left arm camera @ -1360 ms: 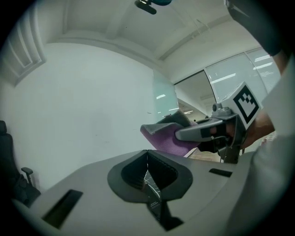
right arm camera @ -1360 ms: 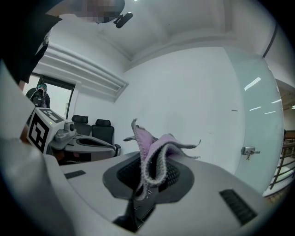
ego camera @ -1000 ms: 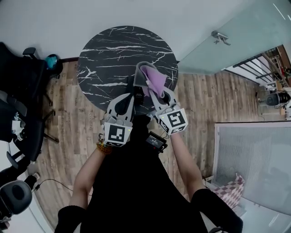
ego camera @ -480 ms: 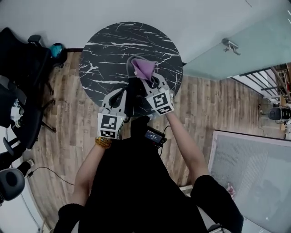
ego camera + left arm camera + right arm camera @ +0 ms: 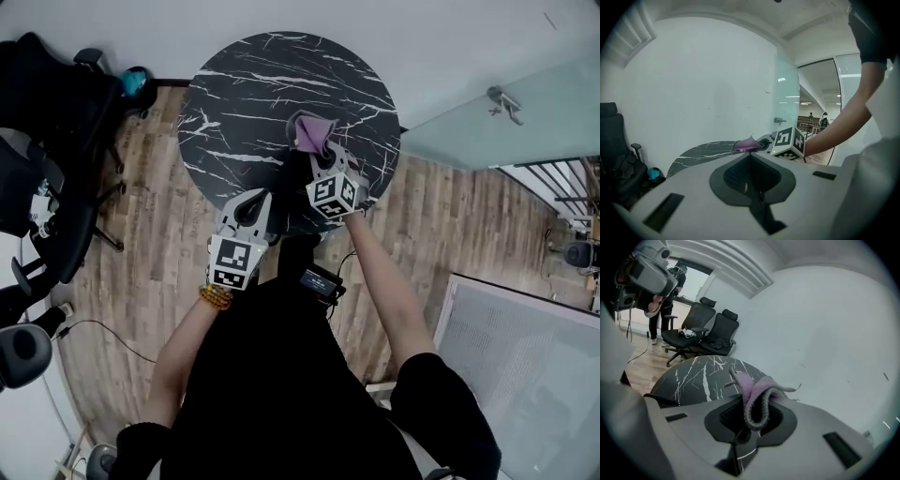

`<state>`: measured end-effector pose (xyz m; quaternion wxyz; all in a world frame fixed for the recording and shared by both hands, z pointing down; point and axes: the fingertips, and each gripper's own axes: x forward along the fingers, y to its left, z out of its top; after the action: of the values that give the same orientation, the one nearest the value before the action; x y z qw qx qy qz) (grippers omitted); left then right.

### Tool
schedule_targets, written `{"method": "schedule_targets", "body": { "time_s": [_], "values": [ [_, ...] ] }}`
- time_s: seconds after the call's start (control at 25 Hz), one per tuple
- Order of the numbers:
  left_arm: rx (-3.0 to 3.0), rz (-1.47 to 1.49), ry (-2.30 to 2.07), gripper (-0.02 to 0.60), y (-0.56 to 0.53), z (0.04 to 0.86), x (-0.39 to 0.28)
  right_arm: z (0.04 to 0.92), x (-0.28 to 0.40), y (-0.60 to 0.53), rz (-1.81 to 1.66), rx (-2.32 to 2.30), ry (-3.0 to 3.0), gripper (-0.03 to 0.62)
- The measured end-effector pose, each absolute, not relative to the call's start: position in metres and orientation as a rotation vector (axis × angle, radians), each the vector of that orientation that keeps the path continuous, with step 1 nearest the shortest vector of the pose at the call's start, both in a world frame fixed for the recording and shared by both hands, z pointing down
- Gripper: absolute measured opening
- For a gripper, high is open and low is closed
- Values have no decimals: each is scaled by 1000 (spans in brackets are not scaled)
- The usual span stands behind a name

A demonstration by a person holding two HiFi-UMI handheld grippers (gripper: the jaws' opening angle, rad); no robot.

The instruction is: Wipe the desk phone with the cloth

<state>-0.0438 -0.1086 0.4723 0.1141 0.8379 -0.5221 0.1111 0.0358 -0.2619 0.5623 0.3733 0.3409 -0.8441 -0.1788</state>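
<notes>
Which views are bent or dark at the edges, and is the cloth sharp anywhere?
Head view: the wide lens curves the floorboards; the marble table is evenly lit and sharp. Left gripper view: black corners, and the ceiling moulding looks bowed. Right gripper view: black corners too; the purple cloth is sharp.

head view: high above the person, facing steeply down | left gripper view: low, level, facing the wall | right gripper view: close over the table, facing chairs | shared by all: table, cloth
</notes>
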Motion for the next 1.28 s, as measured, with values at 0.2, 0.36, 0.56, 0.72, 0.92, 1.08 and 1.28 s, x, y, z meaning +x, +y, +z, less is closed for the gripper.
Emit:
{"method": "schedule_targets", "body": {
  "time_s": [0.2, 0.36, 0.56, 0.72, 0.92, 1.08, 1.28],
  "values": [
    [2446, 343, -1522, 12, -109, 477, -44, 612, 21, -246, -413, 665, -2116, 55],
    [2460, 347, -1506, 13, -111, 475, -39, 645, 20, -237, -271, 535, -2095, 55],
    [2464, 348, -1491, 12, -112, 476, -34, 663, 24, -226, -177, 384, -2058, 55],
    [2470, 347, -1489, 12, -112, 475, -36, 670, 20, -223, -65, 356, -2042, 55],
    [2466, 343, -1494, 13, -112, 474, -41, 672, 19, -224, 72, 369, -2039, 55],
    [2465, 338, -1493, 13, -114, 474, -43, 671, 16, -230, 116, 389, -2059, 55],
    [2467, 345, -1483, 12, -114, 477, -42, 676, 16, -221, 159, 368, -2048, 55]
  ]
}}
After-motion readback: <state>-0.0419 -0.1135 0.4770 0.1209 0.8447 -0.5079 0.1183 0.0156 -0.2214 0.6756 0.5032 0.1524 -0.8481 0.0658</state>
